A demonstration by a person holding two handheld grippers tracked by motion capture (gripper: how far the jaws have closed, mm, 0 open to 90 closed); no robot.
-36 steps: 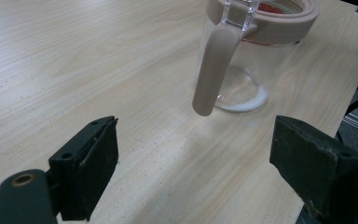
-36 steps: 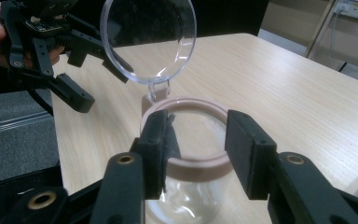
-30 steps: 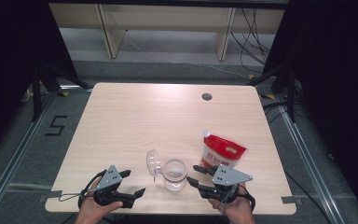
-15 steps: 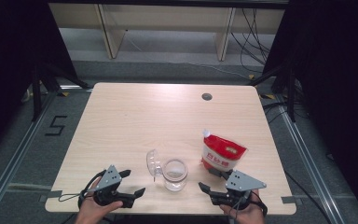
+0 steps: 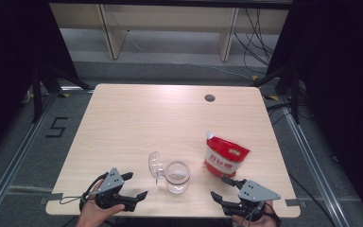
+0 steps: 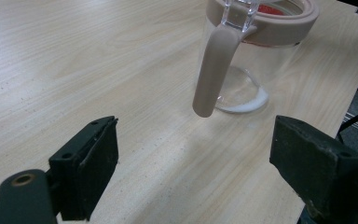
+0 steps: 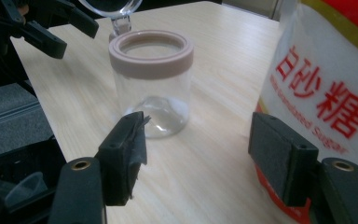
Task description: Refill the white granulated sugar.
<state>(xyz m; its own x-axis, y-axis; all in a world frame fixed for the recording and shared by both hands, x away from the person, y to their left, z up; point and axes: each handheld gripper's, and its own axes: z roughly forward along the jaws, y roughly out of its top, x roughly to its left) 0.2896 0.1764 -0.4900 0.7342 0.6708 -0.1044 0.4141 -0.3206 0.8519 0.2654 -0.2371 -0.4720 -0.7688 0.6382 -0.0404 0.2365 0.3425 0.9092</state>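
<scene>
Sugar residue in the jar (image 6: 242,70) we see from the left tongs (image 6: 193,154); both tongs gape empty at the bench's near edge, the right tongs (image 5: 223,188) having just opened.

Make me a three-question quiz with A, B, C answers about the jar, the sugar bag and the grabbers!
1. Where does the red and white sugar bag stand?
A. right of the clear glass jar with the beige rim
B. left of it
C. inside it

2. How many jars are on the wooden table?
A. three
B. one
C. two

3. How is the jar's clear hinged lid?
A. swung open
B. clamped shut
C. lying on the floor

Answers:
1 A, the high view shows the bag on the jar's right.
2 B, one jar stands there.
3 A, the lid stands beside the rim, leaving the mouth uncovered.
</scene>
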